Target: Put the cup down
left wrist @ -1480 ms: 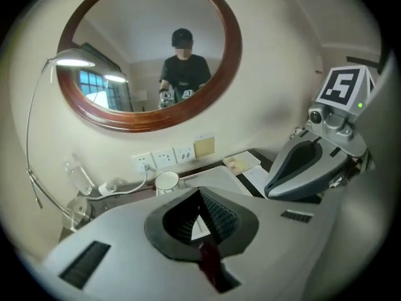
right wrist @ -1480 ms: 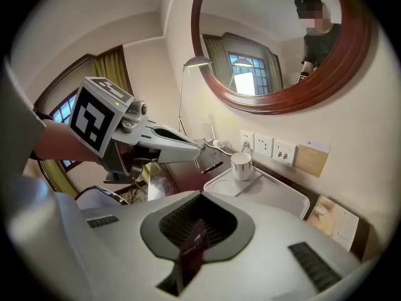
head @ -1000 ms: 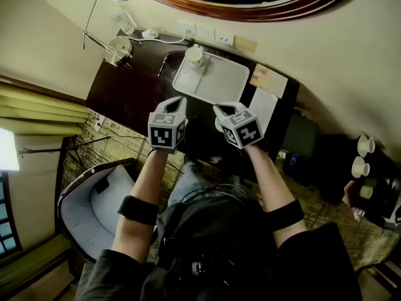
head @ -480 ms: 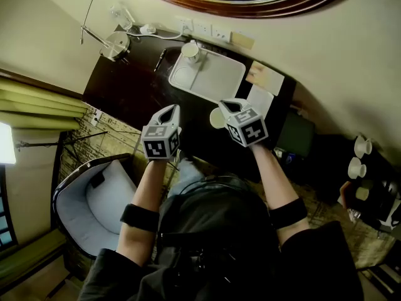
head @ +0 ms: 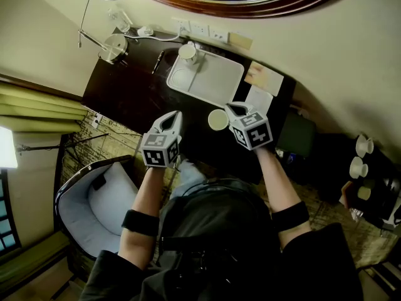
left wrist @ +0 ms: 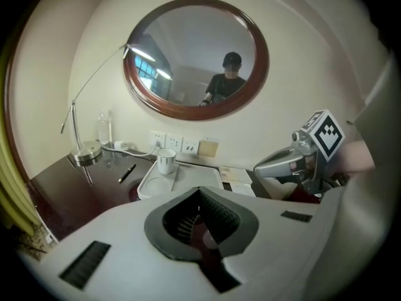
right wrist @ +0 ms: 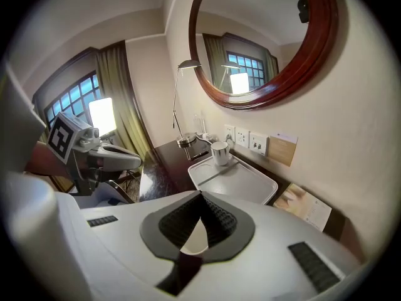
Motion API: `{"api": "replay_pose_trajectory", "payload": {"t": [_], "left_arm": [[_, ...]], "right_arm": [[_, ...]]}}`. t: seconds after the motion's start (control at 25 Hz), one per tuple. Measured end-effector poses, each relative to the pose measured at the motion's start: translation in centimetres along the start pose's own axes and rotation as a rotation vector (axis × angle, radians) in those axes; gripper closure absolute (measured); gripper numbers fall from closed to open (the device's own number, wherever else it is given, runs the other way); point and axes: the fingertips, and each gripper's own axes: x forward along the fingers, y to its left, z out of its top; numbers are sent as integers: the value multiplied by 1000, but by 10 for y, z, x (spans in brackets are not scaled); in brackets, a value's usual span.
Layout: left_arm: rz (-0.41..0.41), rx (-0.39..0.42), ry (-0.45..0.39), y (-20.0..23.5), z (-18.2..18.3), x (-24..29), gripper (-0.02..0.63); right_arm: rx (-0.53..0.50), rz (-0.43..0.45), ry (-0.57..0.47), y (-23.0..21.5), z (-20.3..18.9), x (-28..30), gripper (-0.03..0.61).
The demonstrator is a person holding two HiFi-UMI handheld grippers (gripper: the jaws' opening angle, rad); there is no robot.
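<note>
Both grippers have drawn back from the tray (head: 216, 80) toward the person. The left gripper (head: 175, 115) has come back farther, and the right gripper (head: 230, 106) has slid right, uncovering the cup (head: 218, 119). The left forearm (head: 147, 193) and right forearm (head: 274, 177) reach forward, roughly parallel, with both grippers tipped down at the table (head: 125, 86). Each gripper's jaws are pressed together with nothing between them. The cup stands upright on the table just left of the right gripper's tips, and shows pale through the gap under them. Beyond the tips lies the white tray, with a mug (head: 188, 53) at its far-left corner. Left of the tray are a pen (head: 156, 61) and a desk lamp (head: 114, 44). A round mirror (left wrist: 194, 55) hangs on the wall behind.
</note>
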Motion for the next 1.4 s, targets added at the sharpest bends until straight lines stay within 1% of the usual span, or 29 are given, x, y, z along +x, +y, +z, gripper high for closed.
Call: {"api": "replay_pose_trajectory", "payload": {"t": [0.12,0.28,0.4,0.52,0.64,0.68,0.72,0.8,0.92,1.04,1.16,1.24,1.32,1.4], "left_arm": [[-49,56,38,-17,-5,7,611],[-103,145,88,-39,-15,21,611],[-174,257,122,-60,-21,30,543],[-242,373,161,-79,-26,36,474],[-284,434,199,-90,-28,42,436],[-288,438,215,-92,-28,45,421],[-287,437,234,-94,-29,47,393],[-267,422,276,-96,-32,54,345],[-227,367,342,-100,-41,65,244],[-195,325,406,-106,-54,78,197],[-172,310,461,-111,-68,92,196],[-148,309,473,-111,-73,102,196],[-132,336,479,-112,-79,112,196],[-143,360,501,-117,-88,120,196]], "right_arm": [[24,-15,4,-7,-10,-4,568],[52,-40,16,-20,-34,-10,568],[71,-58,15,-30,-50,-15,568],[111,-63,15,-32,-57,-26,568],[138,-80,0,-38,-66,-30,568],[148,-86,-6,-39,-68,-31,568],[160,-92,-9,-40,-69,-33,568],[182,-102,-13,-40,-71,-38,568],[192,-103,-27,-39,-68,-46,568],[200,-106,-20,-42,-74,-48,568],[206,-106,-5,-44,-81,-49,568],[211,-104,-2,-46,-85,-51,568],[216,-105,3,-47,-91,-53,568],[218,-106,6,-49,-95,-55,568]]}}
